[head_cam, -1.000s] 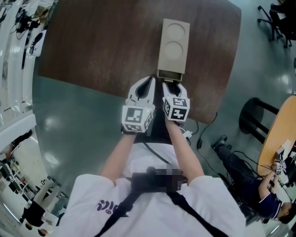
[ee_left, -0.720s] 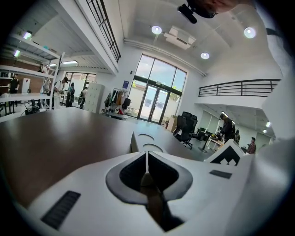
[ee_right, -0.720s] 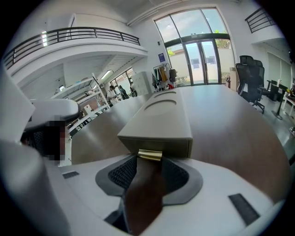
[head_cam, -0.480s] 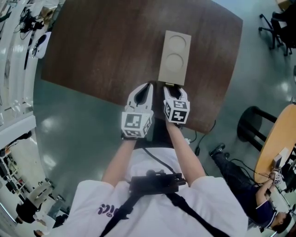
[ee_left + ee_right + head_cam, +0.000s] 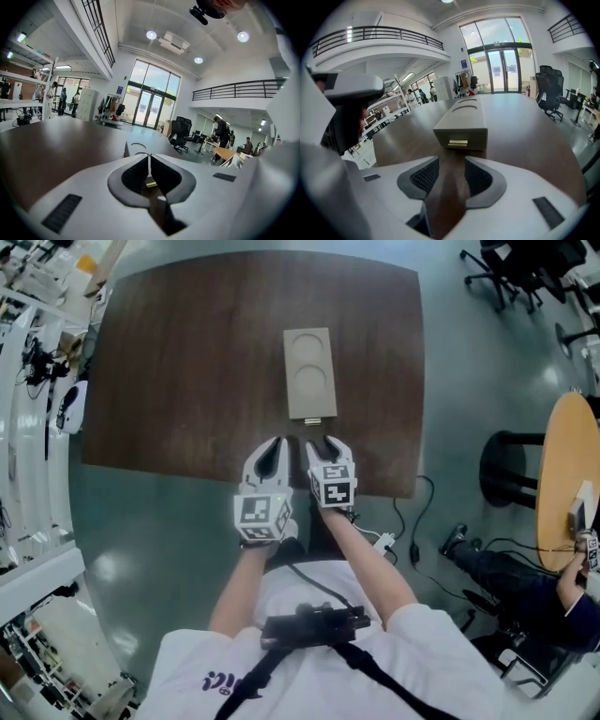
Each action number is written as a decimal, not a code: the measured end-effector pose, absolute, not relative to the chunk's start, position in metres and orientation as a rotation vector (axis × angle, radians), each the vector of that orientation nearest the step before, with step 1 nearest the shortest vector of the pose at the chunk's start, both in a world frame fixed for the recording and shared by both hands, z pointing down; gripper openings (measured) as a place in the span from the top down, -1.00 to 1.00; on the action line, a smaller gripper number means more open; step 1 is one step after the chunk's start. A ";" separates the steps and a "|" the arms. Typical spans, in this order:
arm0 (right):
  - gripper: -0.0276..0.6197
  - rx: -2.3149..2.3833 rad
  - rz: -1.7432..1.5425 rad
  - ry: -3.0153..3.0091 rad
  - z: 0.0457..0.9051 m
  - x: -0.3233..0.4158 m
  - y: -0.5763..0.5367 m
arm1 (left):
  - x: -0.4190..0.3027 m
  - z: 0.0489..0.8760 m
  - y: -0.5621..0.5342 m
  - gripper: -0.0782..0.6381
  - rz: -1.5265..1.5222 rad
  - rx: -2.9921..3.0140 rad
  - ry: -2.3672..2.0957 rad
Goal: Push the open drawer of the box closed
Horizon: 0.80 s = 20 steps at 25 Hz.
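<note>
A beige box (image 5: 310, 373) with two round recesses on top lies on the dark wooden table (image 5: 187, 352). Its drawer front (image 5: 461, 139) sits flush with the box, with a brass handle (image 5: 458, 143) facing me. My right gripper (image 5: 325, 442) hovers just short of that front, apart from it. Its jaws are open, and only table shows in the gap in the right gripper view (image 5: 452, 160). My left gripper (image 5: 278, 441) hangs beside it to the left, off the box, with its tips touching (image 5: 149, 157) and nothing held.
The table's near edge runs just under both grippers. A black stool (image 5: 511, 470) and a round wooden table (image 5: 572, 456) stand to the right. Office chairs (image 5: 511, 263) are at the back right. A seated person (image 5: 525, 582) and floor cables (image 5: 403, 512) are at the lower right.
The drawer stood slightly open with my right gripper against it. It is now flush, and both grippers have drawn back from the box toward the table's near edge.
</note>
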State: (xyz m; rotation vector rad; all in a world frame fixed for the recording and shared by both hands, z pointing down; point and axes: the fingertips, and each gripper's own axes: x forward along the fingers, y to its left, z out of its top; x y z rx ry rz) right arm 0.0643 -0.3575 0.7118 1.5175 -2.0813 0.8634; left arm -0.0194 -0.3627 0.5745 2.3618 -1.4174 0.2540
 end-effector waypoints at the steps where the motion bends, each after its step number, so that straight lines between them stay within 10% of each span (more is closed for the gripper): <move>1: 0.38 1.518 0.845 -2.089 0.707 0.065 -0.348 | -0.016 0.572 -0.354 0.72 0.252 2.374 -1.403; 11: 0.40 1.734 0.726 -2.285 0.579 0.059 -0.250 | -0.026 0.522 -0.253 0.72 0.170 2.498 -1.356; 15: 0.89 1.775 0.550 -2.385 0.523 0.049 -0.207 | -0.040 0.485 -0.215 0.71 0.106 2.567 -1.370; 20: 0.90 1.811 0.397 -2.448 0.476 0.031 -0.165 | -0.061 0.456 -0.173 0.72 0.053 2.628 -1.377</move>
